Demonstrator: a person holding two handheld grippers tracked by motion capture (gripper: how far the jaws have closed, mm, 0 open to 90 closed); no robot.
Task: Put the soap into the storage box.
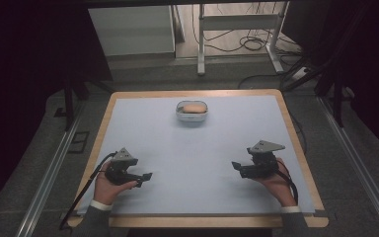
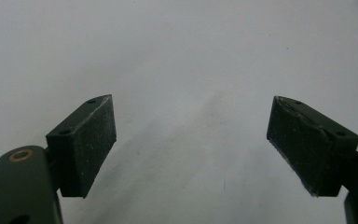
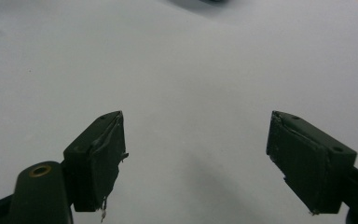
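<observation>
A small white container (image 1: 192,112) with a tan bread-like lump (image 1: 193,108) inside stands at the far middle of the pale blue mat (image 1: 192,158). My left gripper (image 1: 147,178) rests near the front left of the mat, held by a hand, jaws pointing right. In the left gripper view the left gripper (image 2: 191,144) is open over bare mat, nothing between its pads (image 2: 91,144). My right gripper (image 1: 236,167) sits at the front right, jaws pointing left. In the right gripper view the right gripper (image 3: 196,158) is open too, with bare mat between its pads (image 3: 102,158).
The mat lies on a wooden table (image 1: 296,143) with its edge showing all round. Beyond the far edge stand a white desk frame (image 1: 237,29) and loose cables (image 1: 246,42) on the floor. Metal rails (image 1: 49,173) run along both sides of the table.
</observation>
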